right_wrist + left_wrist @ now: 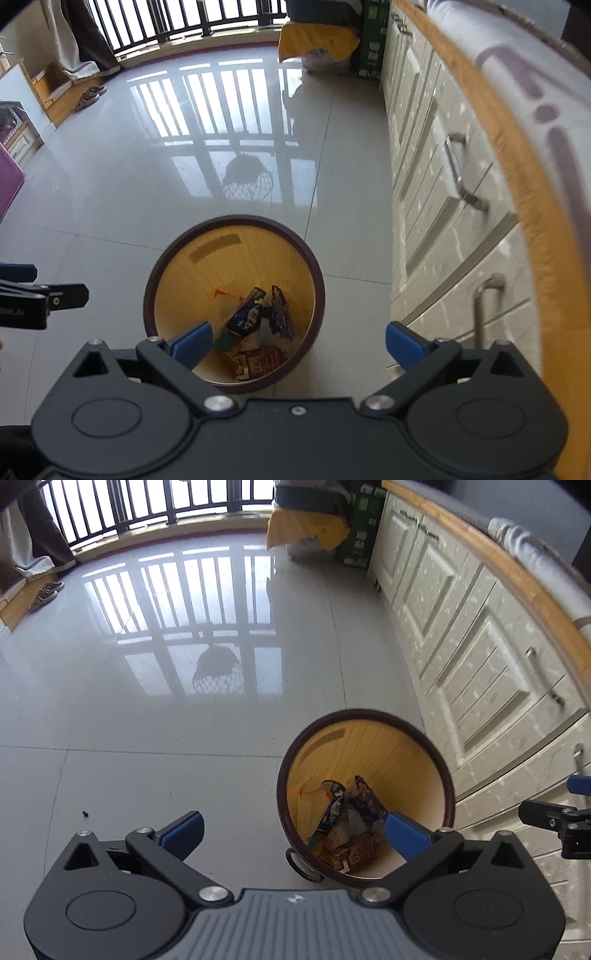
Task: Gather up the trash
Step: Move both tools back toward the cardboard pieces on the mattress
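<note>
A round bin (424, 738) with a dark brown rim and yellow inside stands on the grey floor next to white cabinets; it also shows in the right wrist view (177, 254). Several crumpled wrappers (347, 819) lie at its bottom, also seen in the right wrist view (255, 325). My left gripper (293, 829) is open and empty above the bin's left side. My right gripper (297, 343) is open and empty above the bin's right side. Each gripper shows at the edge of the other's view.
White cabinets (472, 635) with metal handles and a wooden counter edge run along the right. A yellow-covered pile (306, 528) and a green box (362, 531) stand at the far end by a railing. Slippers (46, 592) lie far left. A small dark speck (86, 814) lies on the floor.
</note>
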{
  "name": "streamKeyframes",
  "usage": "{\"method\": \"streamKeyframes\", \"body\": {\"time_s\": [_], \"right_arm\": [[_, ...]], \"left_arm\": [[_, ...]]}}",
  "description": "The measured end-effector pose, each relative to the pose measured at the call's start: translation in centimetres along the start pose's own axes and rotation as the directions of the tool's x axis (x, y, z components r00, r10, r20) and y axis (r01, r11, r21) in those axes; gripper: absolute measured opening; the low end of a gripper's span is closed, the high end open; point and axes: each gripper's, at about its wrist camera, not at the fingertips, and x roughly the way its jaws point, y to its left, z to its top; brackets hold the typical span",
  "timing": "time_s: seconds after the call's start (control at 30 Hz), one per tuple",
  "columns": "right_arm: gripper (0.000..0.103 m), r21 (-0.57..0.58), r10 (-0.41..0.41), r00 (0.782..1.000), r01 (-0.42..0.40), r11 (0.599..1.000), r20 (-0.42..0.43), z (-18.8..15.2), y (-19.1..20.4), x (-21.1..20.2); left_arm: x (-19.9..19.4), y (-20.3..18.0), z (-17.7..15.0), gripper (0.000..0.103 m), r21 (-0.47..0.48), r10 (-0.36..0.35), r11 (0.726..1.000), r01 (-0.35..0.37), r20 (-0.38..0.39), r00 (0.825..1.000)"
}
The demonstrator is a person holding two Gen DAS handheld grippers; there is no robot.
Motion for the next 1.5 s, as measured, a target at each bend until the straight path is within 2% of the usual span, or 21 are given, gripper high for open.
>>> {"method": "streamKeyframes", "body": {"time_s": [0.37, 0.73, 1.0, 1.3, 1.5], "right_arm": [[0.101, 0.014, 0.005, 0.997, -0.007, 1.000, 0.081, -0.6, -0.3, -6.1], [0.101, 0.039, 0.018, 0.980, -0.026, 0.999, 0.197, -1.6, -1.1, -11.6], [0.101, 0.078, 0.014, 0.956, -0.039, 0.996, 0.293, -3.1, -2.6, -15.5], [0.101, 0.106, -0.008, 0.925, -0.034, 0.994, 0.379, -4.3, -4.4, -18.8], [0.103, 0.152, -0.037, 0.894, -0.035, 0.988, 0.446, -5.4, -6.4, -20.9]], "left_arm": [[-6.9, -0.6, -1.0, 0.103, -0.012, -0.008, 1.000, 0.010, 0.121, 0.993], [-11.6, -1.2, -2.3, 0.103, 0.009, -0.006, 1.000, 0.004, 0.207, 0.978], [-14.4, -1.9, -2.9, 0.103, 0.017, -0.015, 1.000, 0.011, 0.281, 0.960], [-16.7, -4.6, -3.0, 0.103, 0.058, -0.066, 0.997, 0.049, 0.350, 0.935], [-18.2, -7.3, -2.7, 0.103, 0.098, -0.120, 0.991, 0.088, 0.405, 0.906]]}}
